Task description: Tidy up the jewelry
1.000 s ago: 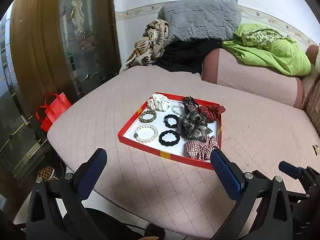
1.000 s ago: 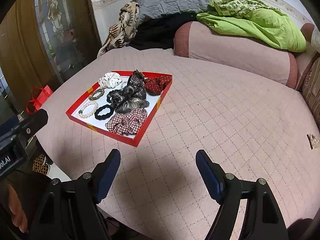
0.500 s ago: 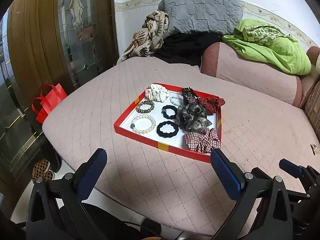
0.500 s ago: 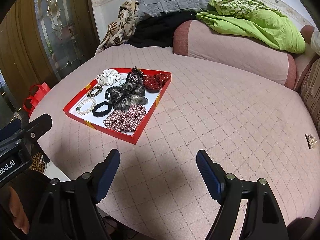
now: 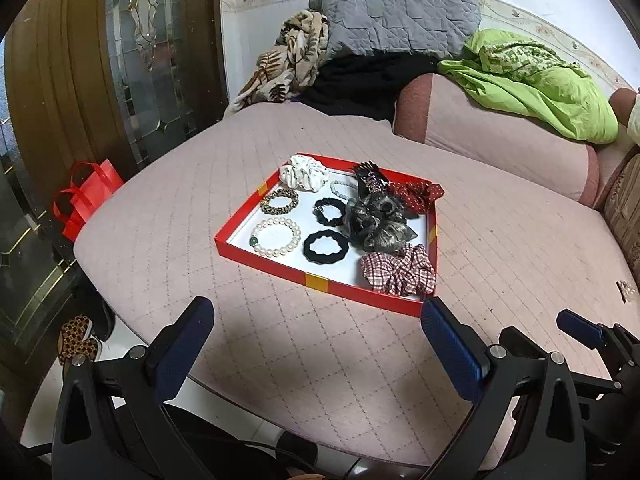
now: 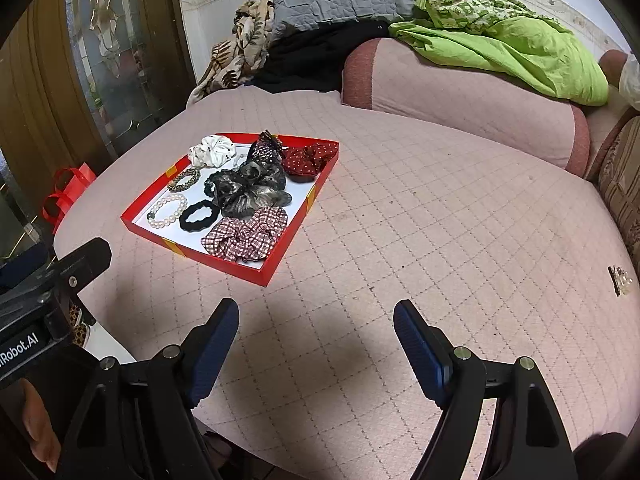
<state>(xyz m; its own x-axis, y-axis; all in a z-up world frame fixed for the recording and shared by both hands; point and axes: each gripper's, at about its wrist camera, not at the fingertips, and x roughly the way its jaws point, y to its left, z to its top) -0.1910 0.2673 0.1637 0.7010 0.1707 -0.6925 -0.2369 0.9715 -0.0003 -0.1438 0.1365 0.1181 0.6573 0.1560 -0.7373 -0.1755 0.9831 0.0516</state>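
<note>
A red tray (image 5: pixel 256 254) (image 6: pixel 236 269) with a white floor lies on the pink quilted bed. In it are a pearl bracelet (image 5: pixel 276 236) (image 6: pixel 167 211), a leopard-print bracelet (image 5: pixel 279 201), black hair ties (image 5: pixel 325 247) (image 6: pixel 199 216), a white scrunchie (image 5: pixel 304 173) (image 6: pixel 212 150), a dark sheer scrunchie (image 5: pixel 376 222) (image 6: pixel 248 188), a red dotted scrunchie (image 5: pixel 416 195) (image 6: pixel 306 157) and a plaid scrunchie (image 5: pixel 399 270) (image 6: pixel 246 236). My left gripper (image 5: pixel 318 316) stands open above the bed's near edge, short of the tray. My right gripper (image 6: pixel 316 322) is open too, empty, right of the tray.
A small clear hair clip (image 6: pixel 621 280) (image 5: pixel 624 291) lies on the bed at far right. A pink bolster (image 6: pixel 460 96), green cloth (image 6: pixel 500 36) and grey pillow (image 5: pixel 396 16) line the back. A red bag (image 5: pixel 86 196) and wooden door (image 5: pixel 68 80) stand left, off the bed's edge.
The left wrist view has tilted slightly, so the tray sits a little lower and nearer in it. The right gripper has stayed still. Both grippers remain open.
</note>
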